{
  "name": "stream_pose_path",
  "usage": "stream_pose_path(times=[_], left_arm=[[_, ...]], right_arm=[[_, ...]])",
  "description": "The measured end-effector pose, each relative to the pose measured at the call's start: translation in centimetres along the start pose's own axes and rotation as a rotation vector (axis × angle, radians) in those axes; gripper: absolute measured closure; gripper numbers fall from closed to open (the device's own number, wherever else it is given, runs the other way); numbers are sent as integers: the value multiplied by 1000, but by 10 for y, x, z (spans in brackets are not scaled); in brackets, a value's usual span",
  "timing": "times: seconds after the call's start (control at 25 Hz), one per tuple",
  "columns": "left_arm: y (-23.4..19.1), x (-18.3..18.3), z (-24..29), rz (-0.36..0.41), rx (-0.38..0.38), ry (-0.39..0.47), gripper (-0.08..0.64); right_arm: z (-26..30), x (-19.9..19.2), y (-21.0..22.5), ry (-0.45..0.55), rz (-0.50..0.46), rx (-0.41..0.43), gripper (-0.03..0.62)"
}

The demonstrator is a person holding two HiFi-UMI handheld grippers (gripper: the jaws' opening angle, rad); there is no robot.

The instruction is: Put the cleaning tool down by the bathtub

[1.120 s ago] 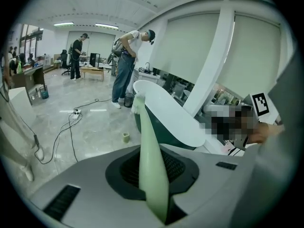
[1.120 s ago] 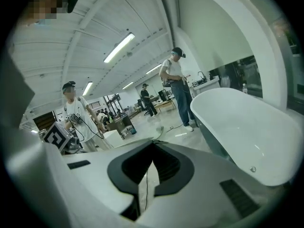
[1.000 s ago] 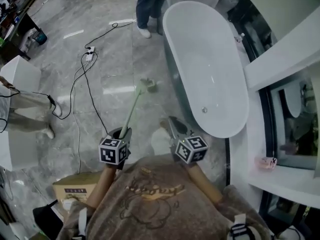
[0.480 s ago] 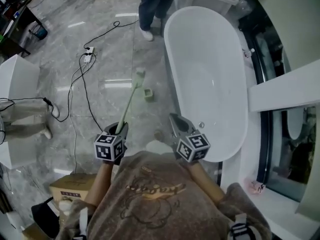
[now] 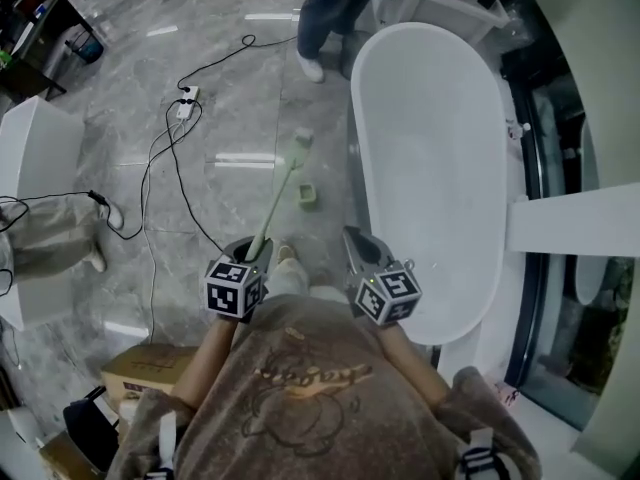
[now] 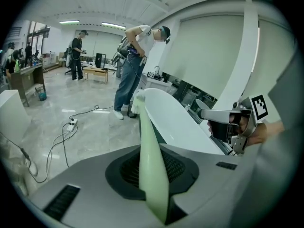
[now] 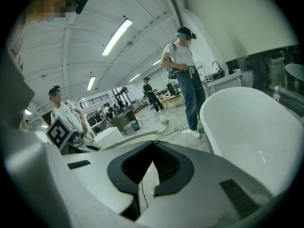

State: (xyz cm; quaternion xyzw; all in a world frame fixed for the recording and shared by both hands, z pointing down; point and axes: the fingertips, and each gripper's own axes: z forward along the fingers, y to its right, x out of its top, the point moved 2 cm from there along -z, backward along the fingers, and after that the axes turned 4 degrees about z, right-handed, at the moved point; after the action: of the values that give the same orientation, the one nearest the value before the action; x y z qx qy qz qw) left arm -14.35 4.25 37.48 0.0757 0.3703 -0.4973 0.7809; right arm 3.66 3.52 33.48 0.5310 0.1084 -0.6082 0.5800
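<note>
Within the left tool [image 5: 258, 251] (jaws clamped) stands the brush [image 5: 280, 196].

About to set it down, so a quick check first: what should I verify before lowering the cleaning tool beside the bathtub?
1. Left gripper clamped on the cleaning tool: ok.
2. Right gripper shut, empty, off to the side: ok.
3. Tool's head over the floor, left of the bathtub: ok.
4. Landing spot free: not ok, a small green object lies there.
5. Bystander at the tub's far end, apart from the tool: ok.
6. Head touching the floor: cannot tell.
</note>
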Motion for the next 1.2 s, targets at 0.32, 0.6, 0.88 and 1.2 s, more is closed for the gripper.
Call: stream_pose_path(times=[0.32, 0.6, 0.88, 1.2], left_arm=[[-30, 25, 41, 40, -47, -34, 505], [-32, 20, 87, 16, -46, -79, 505], [-33, 15, 132, -12, -27, -75, 505], [-46, 2, 174, -49, -19, -88, 505]], right_arm=[[45, 13, 24, 18, 23, -97, 592], [67, 14, 50, 18, 9, -120, 592], [91, 1, 76, -12, 30, -116, 592], [124, -24, 100, -29, 30, -124, 592]])
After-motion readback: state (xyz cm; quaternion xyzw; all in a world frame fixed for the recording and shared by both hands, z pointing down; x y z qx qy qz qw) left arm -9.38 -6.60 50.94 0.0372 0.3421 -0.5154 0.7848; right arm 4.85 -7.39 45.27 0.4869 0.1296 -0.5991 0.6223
